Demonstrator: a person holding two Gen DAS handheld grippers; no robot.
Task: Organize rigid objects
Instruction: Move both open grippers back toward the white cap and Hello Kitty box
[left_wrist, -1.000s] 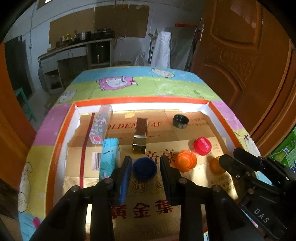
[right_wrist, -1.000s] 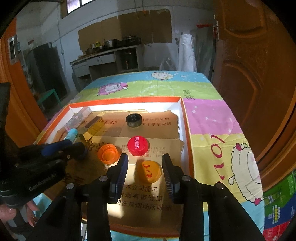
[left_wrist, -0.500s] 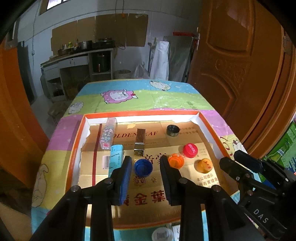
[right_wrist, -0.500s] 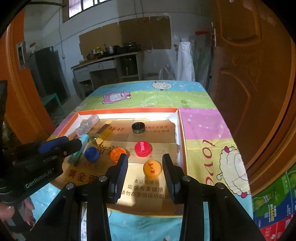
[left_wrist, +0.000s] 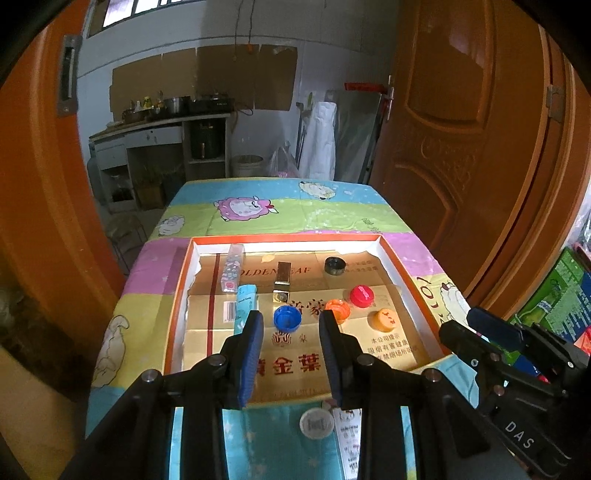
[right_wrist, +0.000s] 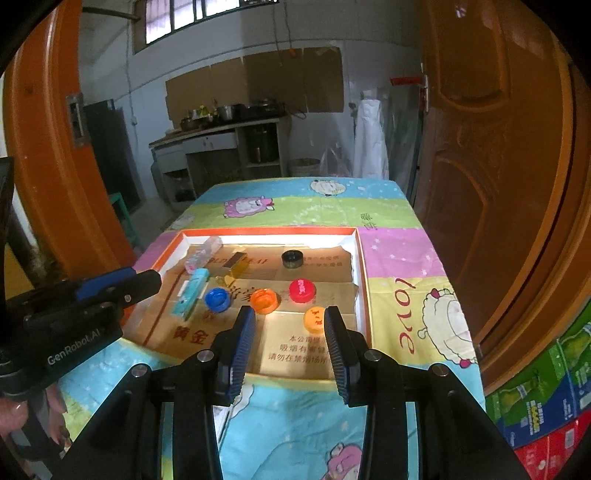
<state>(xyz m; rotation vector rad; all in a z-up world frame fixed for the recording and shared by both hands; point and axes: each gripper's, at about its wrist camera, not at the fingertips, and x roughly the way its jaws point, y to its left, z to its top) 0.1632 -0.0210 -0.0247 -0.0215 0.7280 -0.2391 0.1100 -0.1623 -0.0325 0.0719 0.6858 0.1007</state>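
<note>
Both the left tool (left_wrist: 291, 325) and right tool (right_wrist: 290, 319) are hovering wide open and empty over the tray (left_wrist: 406, 284) holding blue (left_wrist: 287, 318), orange (left_wrist: 338, 309), red (left_wrist: 362, 296) and yellow (left_wrist: 384, 319) bottle caps

The cardboard-lined tray (left_wrist: 410, 291) holds five bottle caps — blue (left_wrist: 287, 319), orange (left_wrist: 338, 308), red (left_wrist: 362, 296), yellow-orange (left_wrist: 384, 319), black (left_wrist: 335, 265) — plus three slim boxes: floral (left_wrist: 232, 269), teal (left_wrist: 245, 301), gold (left_wrist: 282, 280).

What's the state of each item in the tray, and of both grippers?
left gripper: open, empty, above the tray's near edge
right gripper: open, empty
tray: flat on the table
blue cap: open side up
orange cap: open side up
red cap: top up
yellow cap: top up
black cap: open side up
gold box: lying flat
blue box: lying flat
clear box: lying flat
</note>
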